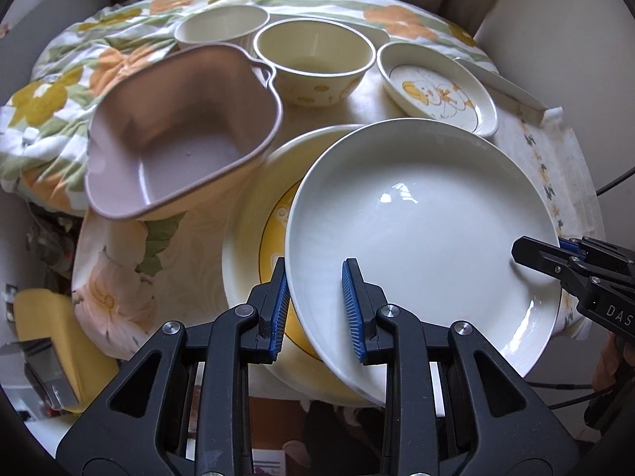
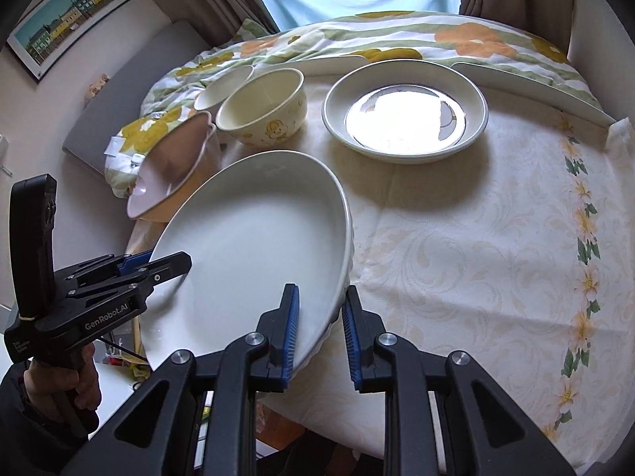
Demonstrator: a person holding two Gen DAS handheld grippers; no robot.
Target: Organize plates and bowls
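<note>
A large white deep plate (image 1: pixel 420 230) is held tilted above a yellow-patterned plate (image 1: pixel 254 246) on the table. My left gripper (image 1: pixel 315 309) straddles its near rim, one finger inside and one outside. My right gripper (image 2: pixel 319 333) straddles the opposite rim of the white plate (image 2: pixel 254 254) and shows at the right of the left wrist view (image 1: pixel 555 261). A pink heart-shaped bowl (image 1: pixel 182 135) sits tilted at the left. Two cream bowls (image 1: pixel 313 59) (image 1: pixel 222 27) and a small duck-patterned dish (image 1: pixel 436 87) stand behind.
A flowered duvet (image 1: pixel 79 79) bunches up behind and left of the dishes. A white tray edge (image 1: pixel 504 87) lies at the back right. In the right wrist view the flowered tablecloth (image 2: pixel 476 258) stretches right of the plate, with the small dish (image 2: pixel 405 111) behind.
</note>
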